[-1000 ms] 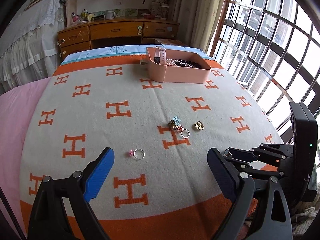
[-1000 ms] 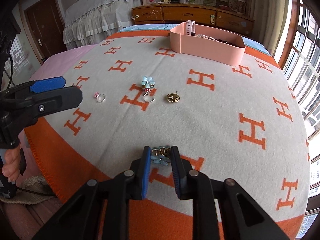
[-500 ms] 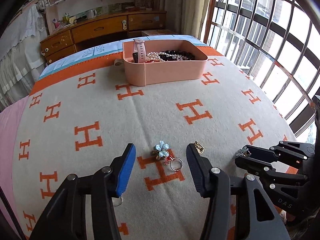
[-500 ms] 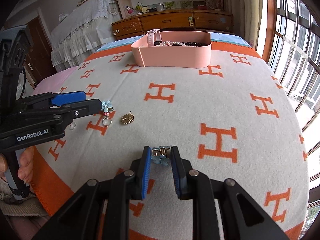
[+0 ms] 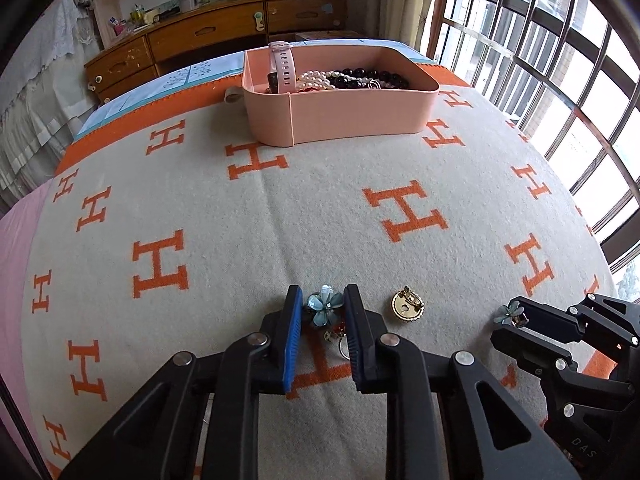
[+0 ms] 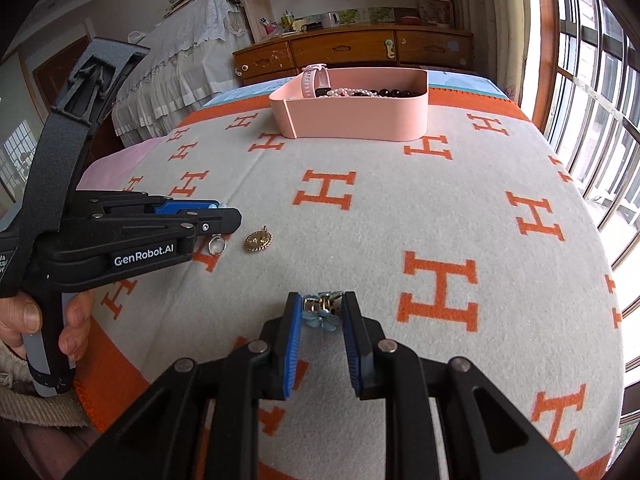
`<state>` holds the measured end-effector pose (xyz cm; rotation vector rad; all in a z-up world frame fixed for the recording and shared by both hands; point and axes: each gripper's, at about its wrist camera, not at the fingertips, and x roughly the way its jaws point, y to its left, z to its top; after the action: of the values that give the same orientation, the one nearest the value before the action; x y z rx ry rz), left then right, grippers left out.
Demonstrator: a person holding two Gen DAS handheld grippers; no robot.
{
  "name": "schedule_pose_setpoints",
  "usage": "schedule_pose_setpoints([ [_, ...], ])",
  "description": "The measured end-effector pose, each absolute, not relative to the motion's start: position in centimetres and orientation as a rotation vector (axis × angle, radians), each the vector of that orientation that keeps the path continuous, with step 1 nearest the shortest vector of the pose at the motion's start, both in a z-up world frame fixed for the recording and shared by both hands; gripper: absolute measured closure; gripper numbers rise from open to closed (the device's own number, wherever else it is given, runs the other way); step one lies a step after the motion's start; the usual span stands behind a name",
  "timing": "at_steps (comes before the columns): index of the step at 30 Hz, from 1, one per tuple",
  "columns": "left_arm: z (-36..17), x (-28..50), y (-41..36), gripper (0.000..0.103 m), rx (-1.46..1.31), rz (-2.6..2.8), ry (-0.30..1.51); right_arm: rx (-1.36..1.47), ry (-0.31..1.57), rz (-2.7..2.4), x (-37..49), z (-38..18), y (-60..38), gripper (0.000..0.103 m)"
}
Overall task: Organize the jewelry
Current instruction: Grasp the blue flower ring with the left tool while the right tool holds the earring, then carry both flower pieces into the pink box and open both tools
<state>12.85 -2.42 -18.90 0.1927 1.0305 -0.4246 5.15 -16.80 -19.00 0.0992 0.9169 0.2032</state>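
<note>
My left gripper (image 5: 322, 300) has its jaws close around a blue flower earring (image 5: 325, 305) that lies on the blanket; contact is hard to tell. A silver ring (image 6: 216, 245) and a gold brooch (image 5: 407, 308) lie beside it. My right gripper (image 6: 322, 305) is shut on a second blue flower earring (image 6: 323, 312) and holds it above the blanket; it also shows in the left wrist view (image 5: 509, 314). A pink box (image 5: 340, 114) with a pink watch (image 5: 283, 66) and bead strings stands at the far edge.
The bed carries a cream blanket (image 5: 280, 208) with orange H marks. A wooden dresser (image 5: 208, 36) stands behind the bed. A barred window (image 5: 560, 60) runs along the right side. A white draped bed (image 6: 180, 68) is at the far left.
My left gripper moved forward and right, away from the pink-stone ring, and narrowed its jaws around the blue flower earring. My right gripper kept its earring and turned toward the pink box.
</note>
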Motion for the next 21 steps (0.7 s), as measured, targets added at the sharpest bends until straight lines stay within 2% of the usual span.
schedule_pose_setpoints([
  [6,-15.9,12.5,-1.8,0.088,0.174,-0.436,0.985,0.107,0.921,0.203,5.1,-18.9,-17.1,0.083],
  [12,-10.1,12.8,-1.7,0.088,0.172,-0.482,0.905,0.124,0.895,0.186,5.6,-17.1,-17.5,0.083],
  [16,-5.4,13.8,-2.3,0.088,0.199,-0.500,0.829,0.170,0.861,0.203,7.4,-13.3,-18.8,0.083],
  [21,0.4,15.3,-3.9,0.087,0.242,-0.498,0.721,0.157,0.760,0.191,10.7,-5.8,-20.1,0.083],
])
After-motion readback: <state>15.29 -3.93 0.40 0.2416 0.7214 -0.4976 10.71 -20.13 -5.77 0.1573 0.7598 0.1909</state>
